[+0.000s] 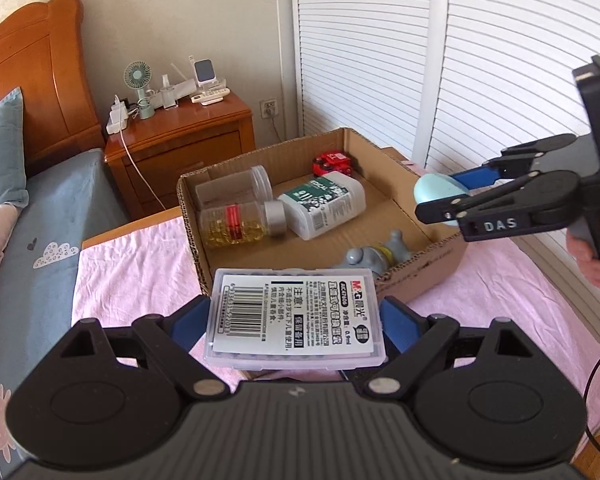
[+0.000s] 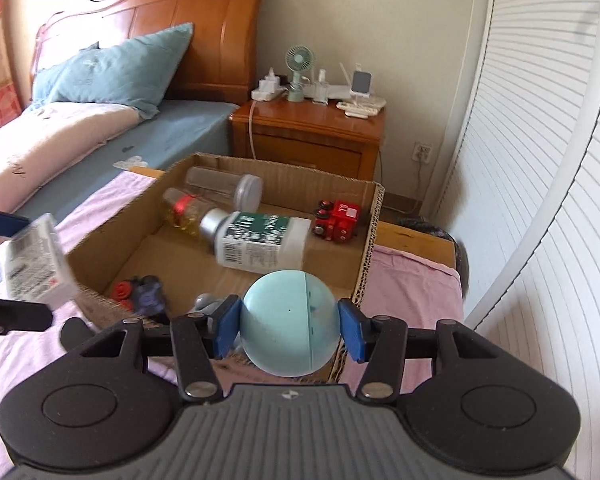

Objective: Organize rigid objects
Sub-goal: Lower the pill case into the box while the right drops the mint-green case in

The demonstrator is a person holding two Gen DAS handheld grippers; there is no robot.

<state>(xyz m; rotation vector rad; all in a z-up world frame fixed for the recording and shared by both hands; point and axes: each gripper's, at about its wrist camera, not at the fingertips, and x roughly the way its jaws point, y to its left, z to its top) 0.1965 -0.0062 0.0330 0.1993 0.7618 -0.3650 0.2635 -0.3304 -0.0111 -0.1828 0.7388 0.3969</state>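
The desk (image 1: 140, 256), draped in a pink cloth, stands beside a bed (image 2: 172, 128) and carries an open cardboard box (image 1: 420, 268) toward its far edge.

In the box, against the far wall, lie a clear empty jar (image 1: 236, 190) and a jar of yellow capsules (image 1: 236, 226), both on their sides. A white bottle with a green label (image 1: 324, 208) lies just beside them, and a red toy car (image 1: 333, 163) sits in the far right corner. By the near wall are a grey figure (image 1: 374, 256) and, seen from the right wrist, a dark toy with red wheels (image 2: 140, 296).

The left gripper (image 1: 296, 320) pinches a clear plastic case with a barcode label (image 1: 296, 316) across its short sides; its long axis runs from jaw to jaw, label up. It hangs over the near edge of the box, so the box floor lies ahead of and below the jaws.

The right gripper (image 2: 288, 332) pinches a pale blue ball (image 2: 288, 320), a blue pad on each side. In the left wrist view it sits over the right wall of the box, nearer the open floor than the left one, judging by both views.

The coming move likely turns on bare cardboard: the middle and right of the floor look free, while the far left is crowded. Once let go, the ball may roll.
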